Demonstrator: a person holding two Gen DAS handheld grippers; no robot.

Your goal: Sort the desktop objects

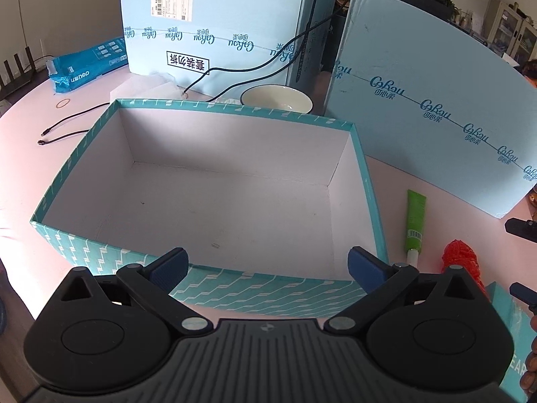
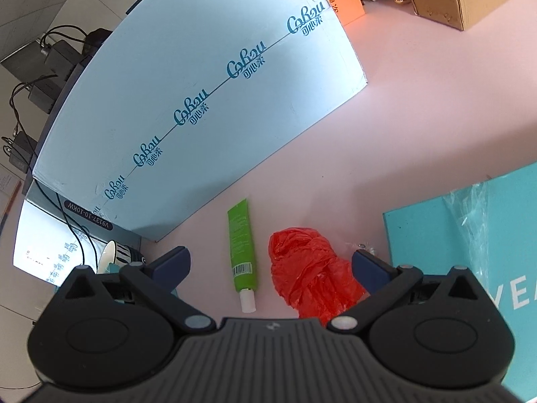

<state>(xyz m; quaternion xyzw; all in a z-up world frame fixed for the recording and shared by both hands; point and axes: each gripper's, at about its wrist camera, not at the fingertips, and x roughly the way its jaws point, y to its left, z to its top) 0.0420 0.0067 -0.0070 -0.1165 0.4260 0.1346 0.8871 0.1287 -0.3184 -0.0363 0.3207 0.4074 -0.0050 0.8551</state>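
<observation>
L gripper [image 1: 266, 265]: jaws wide, nothing held, over empty teal box [image 1: 208, 181].
R gripper [image 2: 270, 265]: spread, nothing held.
Targets: green tube [image 2: 242, 248], red bag [image 2: 312, 275] on worktop [image 2: 419, 117], beside box.
Risk: we'd probably snag both; bag slips.

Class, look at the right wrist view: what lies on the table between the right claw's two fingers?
The green tube and the crumpled red plastic bag lie side by side between the open right claw fingers.
</observation>
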